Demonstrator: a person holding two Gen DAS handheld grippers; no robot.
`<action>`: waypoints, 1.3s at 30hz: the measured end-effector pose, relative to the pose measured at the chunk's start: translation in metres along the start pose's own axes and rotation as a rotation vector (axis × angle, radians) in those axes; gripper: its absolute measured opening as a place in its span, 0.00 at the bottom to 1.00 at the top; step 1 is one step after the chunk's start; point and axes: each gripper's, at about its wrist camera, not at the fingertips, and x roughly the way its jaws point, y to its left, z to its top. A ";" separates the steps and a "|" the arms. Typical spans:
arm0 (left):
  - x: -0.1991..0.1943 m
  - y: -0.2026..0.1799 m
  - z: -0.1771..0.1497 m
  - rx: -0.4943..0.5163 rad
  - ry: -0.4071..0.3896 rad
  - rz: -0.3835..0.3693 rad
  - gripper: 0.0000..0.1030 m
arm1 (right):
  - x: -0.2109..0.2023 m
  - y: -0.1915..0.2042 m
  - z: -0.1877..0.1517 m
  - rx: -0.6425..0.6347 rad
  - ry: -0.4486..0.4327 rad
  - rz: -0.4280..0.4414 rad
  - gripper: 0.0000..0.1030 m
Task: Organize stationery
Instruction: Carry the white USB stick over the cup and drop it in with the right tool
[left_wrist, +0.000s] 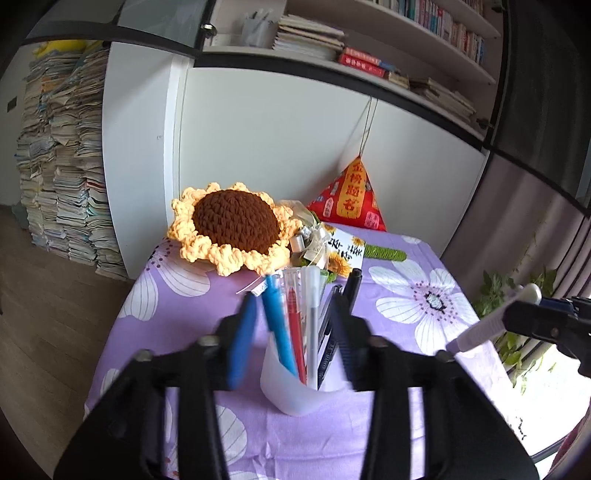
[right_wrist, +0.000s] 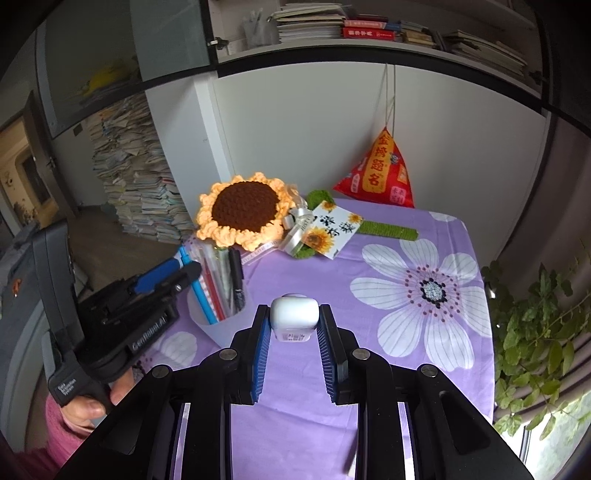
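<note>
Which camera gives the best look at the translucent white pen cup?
The left wrist view: the translucent white pen cup sits centred and close between the left claw fingers. In the right wrist view the cup is smaller, partly hidden behind that claw.

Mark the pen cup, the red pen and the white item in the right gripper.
pen cup (left_wrist: 291, 395), left wrist view, front wall.
red pen (left_wrist: 295, 328), left wrist view, mid barrel.
white item (right_wrist: 294, 311), right wrist view, rounded end.

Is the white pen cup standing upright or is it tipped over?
Upright. The white pen cup stands on its base on the purple tablecloth, and its pens point upward.
</note>
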 end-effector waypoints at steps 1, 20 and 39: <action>-0.004 0.001 -0.001 -0.003 -0.008 -0.001 0.45 | 0.000 0.004 0.002 -0.005 -0.003 0.006 0.26; -0.031 0.050 -0.039 -0.072 0.040 0.054 0.52 | 0.050 0.071 0.022 -0.119 0.071 0.055 0.26; -0.027 0.054 -0.050 -0.049 0.093 0.010 0.52 | 0.107 0.064 0.016 -0.044 0.229 -0.039 0.26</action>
